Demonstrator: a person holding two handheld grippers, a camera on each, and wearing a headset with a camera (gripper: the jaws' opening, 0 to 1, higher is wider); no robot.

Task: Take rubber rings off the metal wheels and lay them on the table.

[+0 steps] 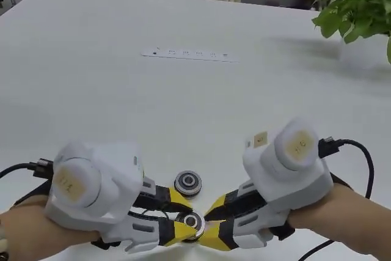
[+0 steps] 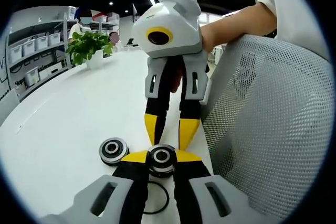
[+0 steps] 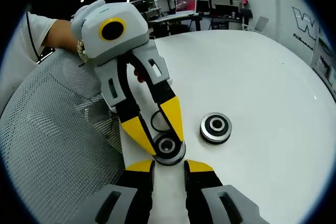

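My left gripper (image 1: pixel 186 217) (image 2: pixel 161 157) is shut on a small metal wheel (image 1: pixel 193 223) (image 2: pixel 161 161) (image 3: pixel 168 149) near the table's front edge; a dark rubber band runs round its rim. My right gripper (image 1: pixel 211 223) (image 3: pixel 168 166) faces it tip to tip. Its yellow jaws stand open just short of the wheel, with nothing between them. A second wheel (image 1: pixel 187 183) (image 2: pixel 114 150) (image 3: pixel 216 128) with its ring on lies flat on the table just beyond. One loose black rubber ring (image 2: pixel 155 198) (image 3: pixel 157 120) lies on the table under my left gripper.
A white power strip (image 1: pixel 189 54) lies mid-table and a potted plant (image 1: pixel 354 4) stands at the far right. The white table (image 1: pixel 91 90) stretches wide beyond the wheels. A grey mesh chair back (image 2: pixel 262 129) (image 3: pixel 52 145) stands close behind the front edge.
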